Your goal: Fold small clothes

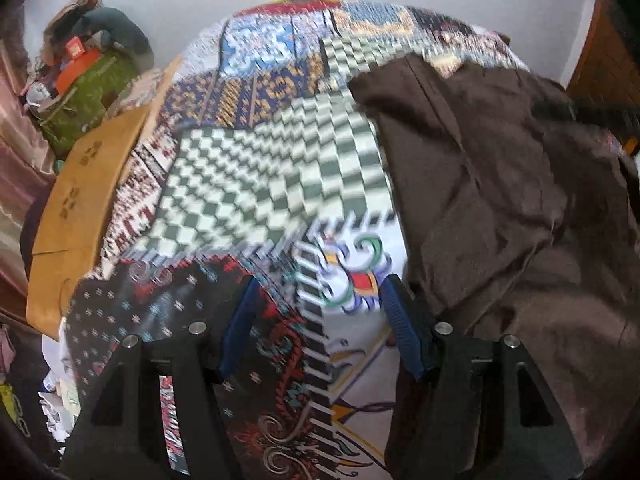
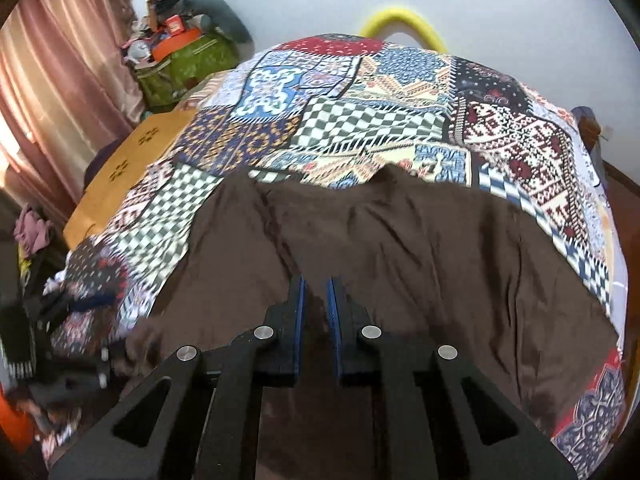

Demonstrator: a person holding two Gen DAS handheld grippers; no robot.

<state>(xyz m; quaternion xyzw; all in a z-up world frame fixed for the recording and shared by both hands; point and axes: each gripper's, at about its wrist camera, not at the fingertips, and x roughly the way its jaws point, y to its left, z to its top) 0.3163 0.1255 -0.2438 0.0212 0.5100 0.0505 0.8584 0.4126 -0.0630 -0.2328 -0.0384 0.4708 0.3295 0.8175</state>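
Observation:
A dark brown garment (image 2: 400,256) lies spread and wrinkled on a patchwork bedspread (image 2: 360,96). In the left wrist view the brown garment (image 1: 500,184) fills the right side. My left gripper (image 1: 320,292) is open and empty over the bedspread (image 1: 272,168), just left of the garment's edge. My right gripper (image 2: 316,292) hovers over the middle of the garment with its jaws nearly together, a narrow gap between the blue pads (image 2: 299,312), and nothing between them. The left gripper (image 2: 72,308) shows blurred at the garment's left edge in the right wrist view.
A cardboard box (image 1: 84,200) lies at the bed's left edge, also in the right wrist view (image 2: 128,164). A cluttered green bag (image 2: 188,64) and a pink curtain (image 2: 60,80) stand at the far left. A yellow hoop (image 2: 404,20) rises behind the bed. A white wall is beyond.

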